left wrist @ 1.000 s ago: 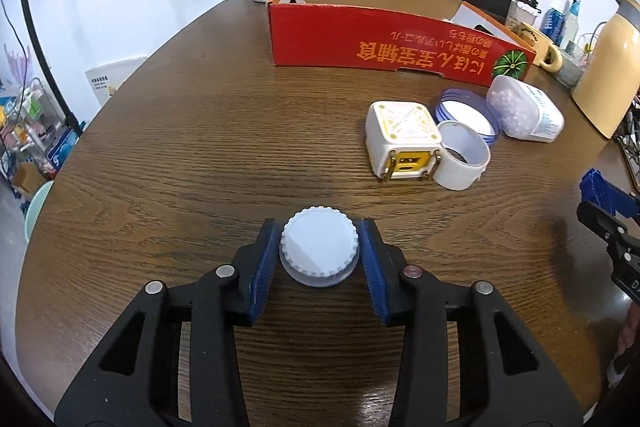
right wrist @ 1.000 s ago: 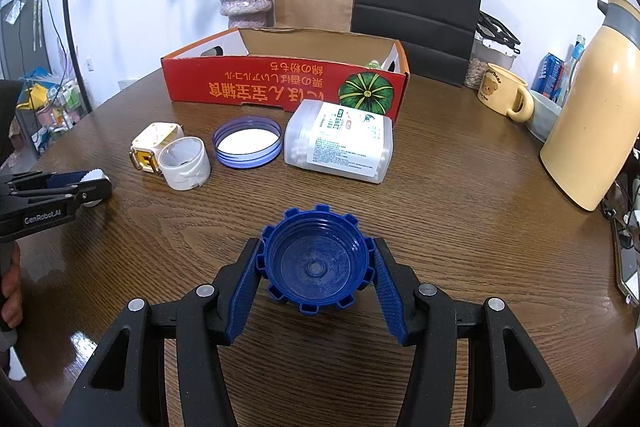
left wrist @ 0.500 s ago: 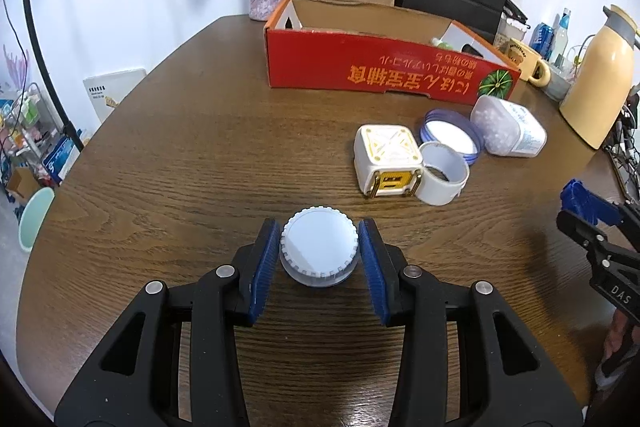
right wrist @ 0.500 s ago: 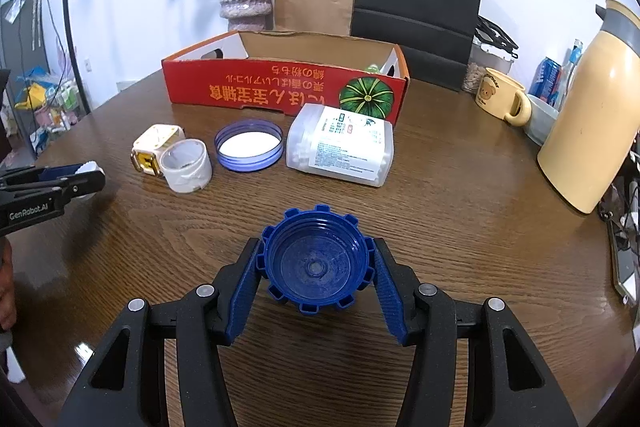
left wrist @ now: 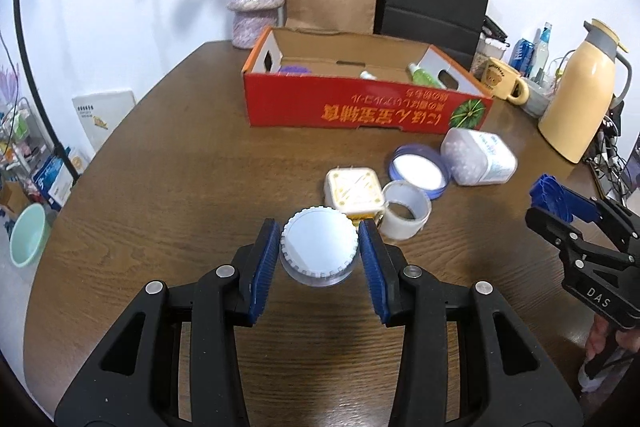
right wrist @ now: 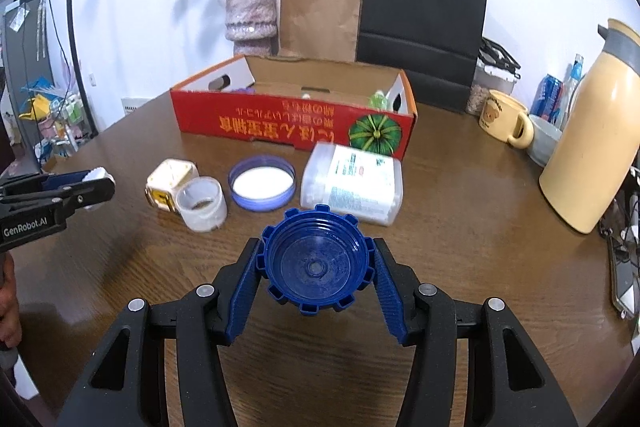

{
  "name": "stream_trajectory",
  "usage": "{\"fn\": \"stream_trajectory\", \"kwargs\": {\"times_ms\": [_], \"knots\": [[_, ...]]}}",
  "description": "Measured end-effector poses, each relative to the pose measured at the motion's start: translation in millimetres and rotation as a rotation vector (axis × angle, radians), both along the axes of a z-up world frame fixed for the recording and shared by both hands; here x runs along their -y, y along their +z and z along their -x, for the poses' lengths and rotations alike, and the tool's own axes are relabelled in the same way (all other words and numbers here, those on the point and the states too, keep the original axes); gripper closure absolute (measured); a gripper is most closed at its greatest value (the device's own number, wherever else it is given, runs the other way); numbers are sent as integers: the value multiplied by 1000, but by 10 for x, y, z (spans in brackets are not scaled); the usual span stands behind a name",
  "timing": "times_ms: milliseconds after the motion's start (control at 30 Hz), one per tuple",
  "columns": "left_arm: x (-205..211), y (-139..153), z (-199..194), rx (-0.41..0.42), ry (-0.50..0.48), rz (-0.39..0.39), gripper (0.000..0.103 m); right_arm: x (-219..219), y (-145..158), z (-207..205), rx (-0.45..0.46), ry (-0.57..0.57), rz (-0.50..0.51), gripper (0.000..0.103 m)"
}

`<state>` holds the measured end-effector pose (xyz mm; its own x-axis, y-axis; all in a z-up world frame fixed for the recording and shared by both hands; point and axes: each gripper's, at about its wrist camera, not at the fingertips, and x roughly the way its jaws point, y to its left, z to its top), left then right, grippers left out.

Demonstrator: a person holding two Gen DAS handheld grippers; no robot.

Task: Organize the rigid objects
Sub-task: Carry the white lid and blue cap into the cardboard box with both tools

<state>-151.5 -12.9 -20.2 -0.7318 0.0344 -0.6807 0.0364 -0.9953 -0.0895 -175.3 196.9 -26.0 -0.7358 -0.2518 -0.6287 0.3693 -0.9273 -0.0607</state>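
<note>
My left gripper (left wrist: 319, 254) is shut on a white ribbed lid (left wrist: 319, 245) and holds it above the table. My right gripper (right wrist: 317, 271) is shut on a blue notched cap (right wrist: 316, 265), open side up, also lifted. The red cardboard box (left wrist: 360, 107) stands open at the back with a few items inside; it also shows in the right wrist view (right wrist: 280, 123). On the table lie a white square tape measure (left wrist: 354, 189), a white tape roll (left wrist: 405, 215), a purple-rimmed lid (left wrist: 418, 175) and a clear plastic container (left wrist: 478, 157).
A yellow thermos (right wrist: 596, 155), a yellow mug (right wrist: 506, 117) and a bowl (right wrist: 542, 139) stand at the right. A vase with flowers (right wrist: 250, 15) and paper bags (right wrist: 420, 7) are behind the box. The table's edge (left wrist: 72, 195) curves at the left.
Both grippers have risen and tilted up with their lids still held, so the inside of the box has come into view. The objects on the table have not moved.
</note>
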Motion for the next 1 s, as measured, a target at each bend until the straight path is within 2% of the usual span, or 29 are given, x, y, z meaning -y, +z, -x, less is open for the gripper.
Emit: {"fn": "stream_trajectory", "kwargs": {"times_ms": [533, 1000], "knots": [[-50, 413, 290, -90, -10, 6, 66, 176, 396, 224, -93, 6, 17, 45], [-47, 527, 694, -121, 27, 19, 66, 243, 521, 588, -113, -17, 29, 45]]}}
